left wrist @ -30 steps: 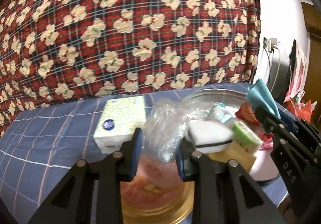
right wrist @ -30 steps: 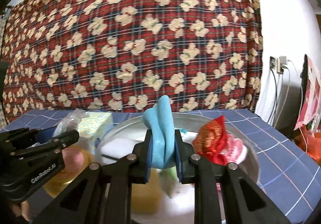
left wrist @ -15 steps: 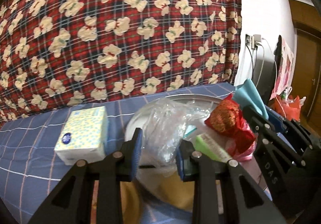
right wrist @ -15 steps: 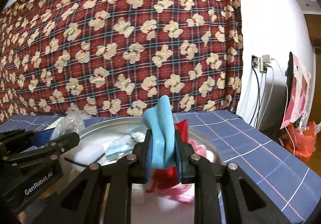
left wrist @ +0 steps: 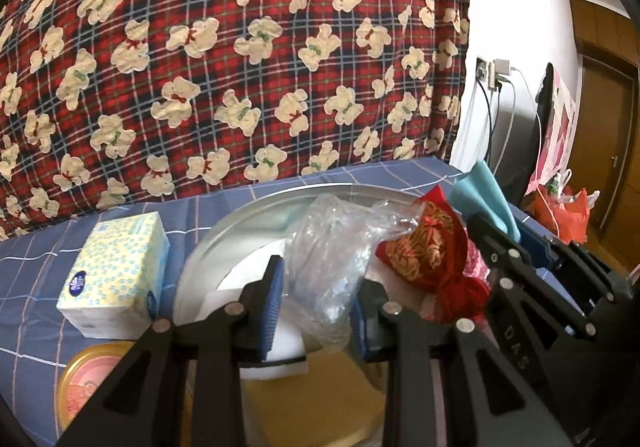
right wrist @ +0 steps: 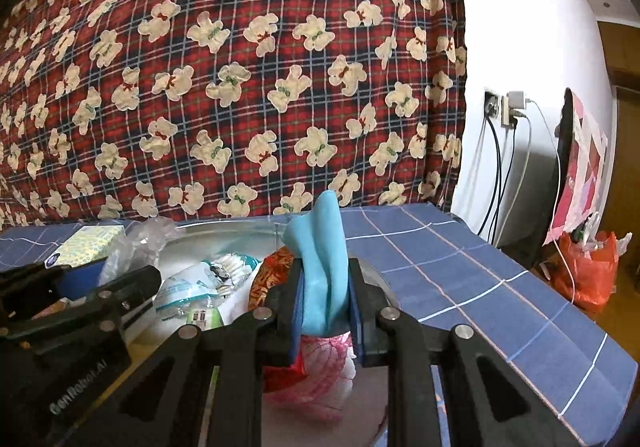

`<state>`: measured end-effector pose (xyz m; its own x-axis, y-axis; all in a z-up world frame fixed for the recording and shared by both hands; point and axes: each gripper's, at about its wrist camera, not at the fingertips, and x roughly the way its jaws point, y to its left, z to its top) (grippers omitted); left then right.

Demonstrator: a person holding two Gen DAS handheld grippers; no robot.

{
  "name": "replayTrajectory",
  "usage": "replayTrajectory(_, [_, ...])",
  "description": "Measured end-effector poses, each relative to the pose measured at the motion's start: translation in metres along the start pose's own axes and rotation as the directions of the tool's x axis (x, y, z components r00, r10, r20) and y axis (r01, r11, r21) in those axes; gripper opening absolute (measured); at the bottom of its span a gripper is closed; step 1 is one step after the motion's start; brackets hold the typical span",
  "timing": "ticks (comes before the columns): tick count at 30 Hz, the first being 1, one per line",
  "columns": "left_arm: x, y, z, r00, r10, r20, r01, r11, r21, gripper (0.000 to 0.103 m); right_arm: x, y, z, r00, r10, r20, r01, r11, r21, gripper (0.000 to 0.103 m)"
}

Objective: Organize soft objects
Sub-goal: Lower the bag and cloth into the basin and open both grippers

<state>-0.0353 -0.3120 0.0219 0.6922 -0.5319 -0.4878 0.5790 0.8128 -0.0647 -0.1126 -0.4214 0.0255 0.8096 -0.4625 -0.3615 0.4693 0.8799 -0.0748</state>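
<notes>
Left hand-held gripper [left wrist: 316, 307], clamping a plastic bag [left wrist: 332, 263], has swung from the tin [left wrist: 86, 379] over the tray [left wrist: 224, 243]; right hand-held gripper [right wrist: 325, 311] at three o'clock pinches blue cloth [right wrist: 322, 259], drop pending.

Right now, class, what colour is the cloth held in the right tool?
Light blue cloth, clamped in the right tool; clearest in the right wrist view.

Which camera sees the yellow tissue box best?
The left wrist view. There the tissue box shows whole, top and front, lying on the blue cloth beside the metal tray. The right wrist view catches only its top, far left, partly behind the left gripper.
</notes>
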Motion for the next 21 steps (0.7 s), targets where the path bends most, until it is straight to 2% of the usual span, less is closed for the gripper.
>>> replayTrajectory(14, [0.008,0.001,-0.002,1.0,0.009,-0.008,-0.009,1.0,0.002,0.03,0.012,0.001,0.0,0.997,0.056,-0.048,-0.057,0.998,-0.005,0.024])
replayTrajectory(16, [0.008,0.002,-0.002,1.0,0.009,-0.008,-0.009,1.0,0.005,0.032,0.012,0.0,0.0,0.997,0.067,-0.043,-0.066,0.998,0.003,0.031])
replayTrajectory(18, [0.006,0.002,-0.001,1.0,0.01,0.003,-0.01,1.0,0.008,0.032,0.01,0.0,0.0,0.997,0.075,-0.035,-0.075,0.997,0.009,0.055])
replayTrajectory(21, [0.003,0.005,-0.001,1.0,0.023,0.016,-0.023,1.0,-0.002,0.041,0.004,0.0,0.0,0.998,0.068,-0.003,-0.067,0.998,0.02,0.061])
